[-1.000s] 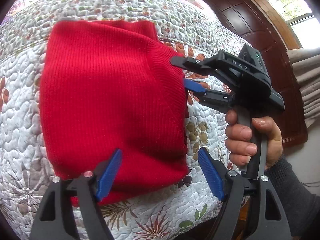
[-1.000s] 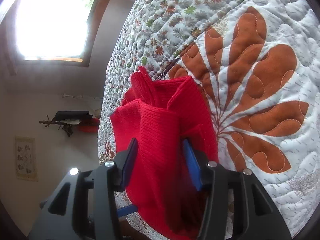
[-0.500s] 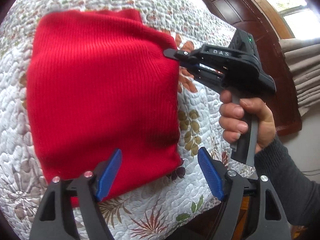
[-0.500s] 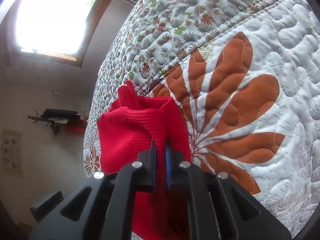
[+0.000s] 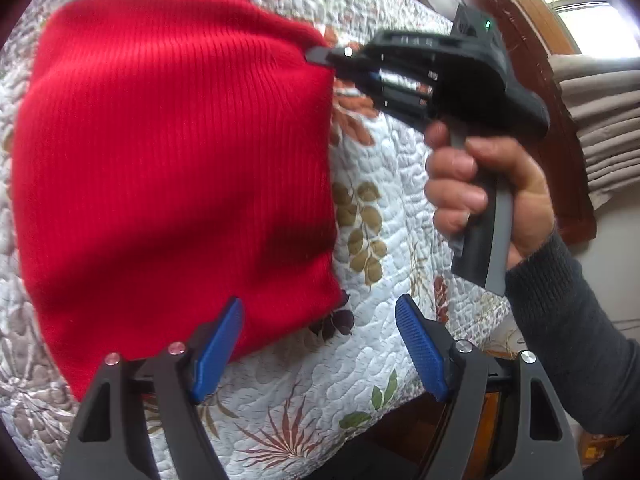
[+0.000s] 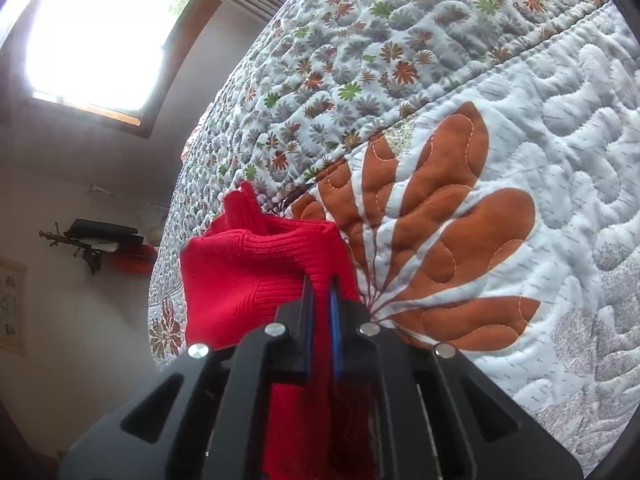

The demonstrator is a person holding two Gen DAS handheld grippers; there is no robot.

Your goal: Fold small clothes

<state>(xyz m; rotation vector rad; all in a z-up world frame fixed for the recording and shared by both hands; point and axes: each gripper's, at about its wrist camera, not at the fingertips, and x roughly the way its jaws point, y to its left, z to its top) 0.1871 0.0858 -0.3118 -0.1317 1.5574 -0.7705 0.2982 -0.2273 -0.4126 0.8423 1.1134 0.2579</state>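
Ribbed red knit (image 5: 172,168) pinched; puffy quilt (image 6: 560,184).

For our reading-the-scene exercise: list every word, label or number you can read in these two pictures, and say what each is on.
Nothing can be read with confidence.
Raised letters on top of the right gripper: too blurred to read.
Framed chart on the wall: too small to read.
Red knit garment, quilt: no text.

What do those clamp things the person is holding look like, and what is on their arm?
Both are black plastic. The left gripper has two ribbed blue pads and silver screws. The right gripper has a pistol-style grey and black handle, white lettering on top and a small green light. The arm wears a dark knitted sleeve.
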